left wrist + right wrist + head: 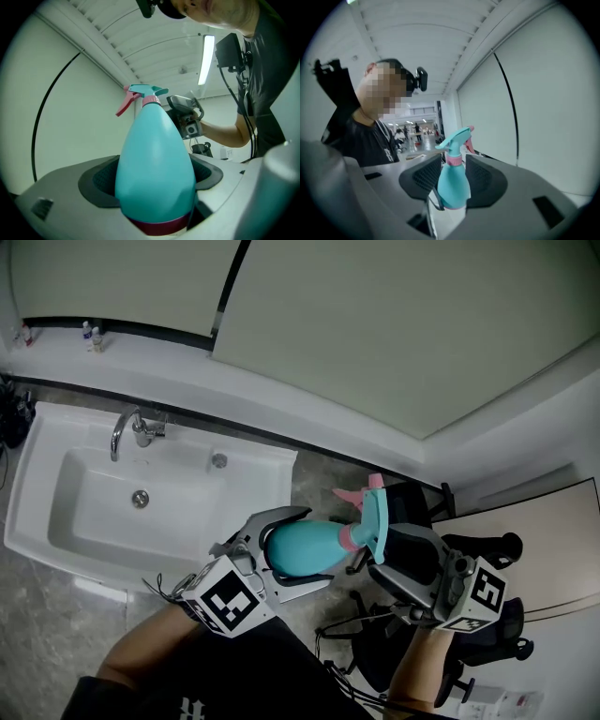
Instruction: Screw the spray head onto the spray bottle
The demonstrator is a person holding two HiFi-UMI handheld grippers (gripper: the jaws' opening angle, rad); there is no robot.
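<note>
A teal spray bottle (305, 549) is held in the air, lying sideways above the counter beside the sink. My left gripper (292, 554) is shut on its wide body near the base, its dark pads pressing both sides of the bottle (154, 159). The teal spray head (377, 517) with its pink trigger (349, 495) sits on the bottle's neck above a pink collar (349, 538). My right gripper (373, 554) is shut on the neck end, its black pads (485, 178) flanking the collar (453, 159) below the spray head (454, 140).
A white sink (56, 512) with a chrome faucet (127, 432) lies to the left. Small bottles (92, 336) stand on the back ledge. A black office chair (487, 615) is below on the right, with a pale tabletop (553, 540) beside it.
</note>
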